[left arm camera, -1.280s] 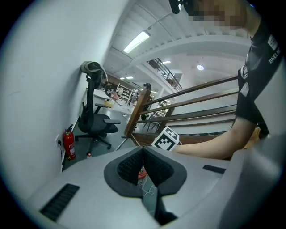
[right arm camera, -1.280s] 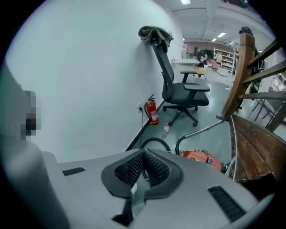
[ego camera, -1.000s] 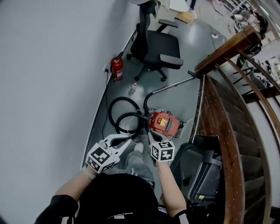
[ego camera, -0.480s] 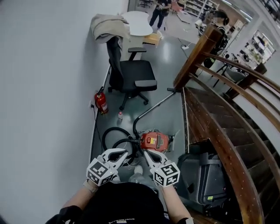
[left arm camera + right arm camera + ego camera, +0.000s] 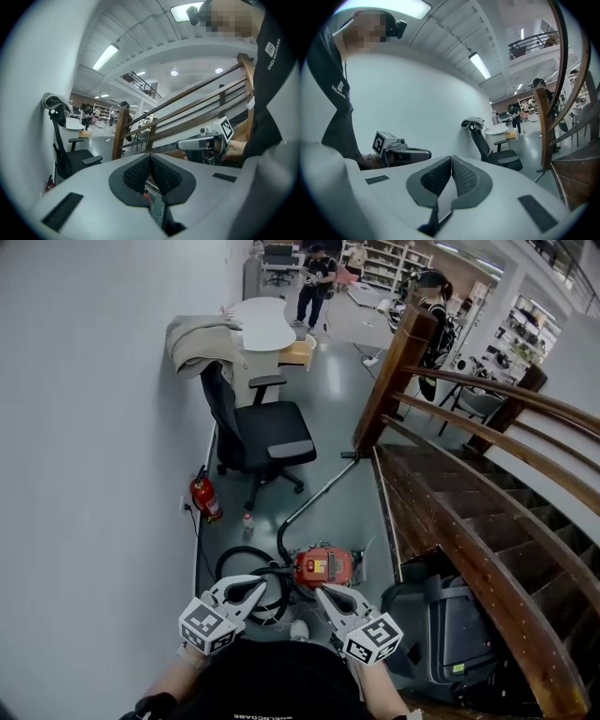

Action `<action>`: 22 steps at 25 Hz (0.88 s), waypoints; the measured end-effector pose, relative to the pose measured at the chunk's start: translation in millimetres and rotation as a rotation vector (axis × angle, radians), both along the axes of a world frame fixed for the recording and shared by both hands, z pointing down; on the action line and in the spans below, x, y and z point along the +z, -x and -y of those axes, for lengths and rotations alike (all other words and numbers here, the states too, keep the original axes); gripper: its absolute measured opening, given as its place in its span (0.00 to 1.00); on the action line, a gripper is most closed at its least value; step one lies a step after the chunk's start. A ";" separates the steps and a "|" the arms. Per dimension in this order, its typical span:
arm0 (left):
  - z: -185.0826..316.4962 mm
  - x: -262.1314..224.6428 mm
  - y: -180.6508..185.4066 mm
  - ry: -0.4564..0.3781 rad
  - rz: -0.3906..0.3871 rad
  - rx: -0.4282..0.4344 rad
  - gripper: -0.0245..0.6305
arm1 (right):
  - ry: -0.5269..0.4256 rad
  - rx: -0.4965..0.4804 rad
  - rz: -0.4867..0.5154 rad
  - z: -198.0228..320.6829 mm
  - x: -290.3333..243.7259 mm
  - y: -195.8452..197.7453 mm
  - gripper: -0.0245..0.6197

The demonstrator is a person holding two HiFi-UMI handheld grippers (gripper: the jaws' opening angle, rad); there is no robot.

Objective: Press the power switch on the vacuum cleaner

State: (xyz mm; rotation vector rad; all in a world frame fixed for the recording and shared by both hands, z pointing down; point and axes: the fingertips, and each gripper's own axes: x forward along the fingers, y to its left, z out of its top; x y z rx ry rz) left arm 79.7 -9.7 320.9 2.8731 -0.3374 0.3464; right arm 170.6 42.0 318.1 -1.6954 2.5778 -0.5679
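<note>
The red vacuum cleaner [image 5: 323, 567] sits on the grey floor, with its black hose [image 5: 236, 563] looped to the left and its metal wand [image 5: 314, 493] running back toward the stairs. Both grippers are held above it, close to my body. My left gripper [image 5: 263, 581] is shut and empty, hanging over the hose. My right gripper [image 5: 321, 591] is shut and empty too, just short of the cleaner's near edge. In the left gripper view the pads [image 5: 140, 172] meet at the tips [image 5: 150, 155]. In the right gripper view the jaws [image 5: 451, 158] are likewise pressed together.
A black office chair [image 5: 258, 439] stands beyond the vacuum, with a red fire extinguisher [image 5: 203, 497] and a small bottle [image 5: 247, 521] by the left wall. A wooden stair railing [image 5: 455, 507] runs along the right. A dark case [image 5: 441, 629] stands at its foot. People [image 5: 314, 276] stand far back.
The head view has swung up and back, so the vacuum now lies lower and smaller. The right gripper, over the cleaner's top a second ago, has drawn back toward me. Both grippers stay shut.
</note>
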 end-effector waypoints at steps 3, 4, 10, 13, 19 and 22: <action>-1.6 -5.7 -10.1 -0.015 -0.001 0.018 0.06 | -0.023 0.015 -0.002 -3.0 -4.0 -11.3 0.08; -1.4 -7.7 -13.3 -0.020 -0.003 0.024 0.06 | -0.029 0.019 -0.003 -3.0 -5.1 -14.1 0.08; -0.5 -15.1 -30.9 -0.012 -0.028 0.044 0.06 | -0.056 0.039 -0.002 -4.3 -14.6 -23.5 0.08; -0.5 -15.2 -38.3 -0.014 -0.030 0.055 0.06 | -0.054 0.044 -0.009 -6.3 -15.6 -26.3 0.08; -2.8 -15.8 -48.2 -0.003 -0.045 0.073 0.06 | -0.039 0.070 -0.030 -10.4 -6.8 -35.8 0.08; -4.7 -13.0 -47.6 0.000 -0.036 0.079 0.06 | -0.039 0.085 -0.020 -13.2 -8.7 -36.5 0.08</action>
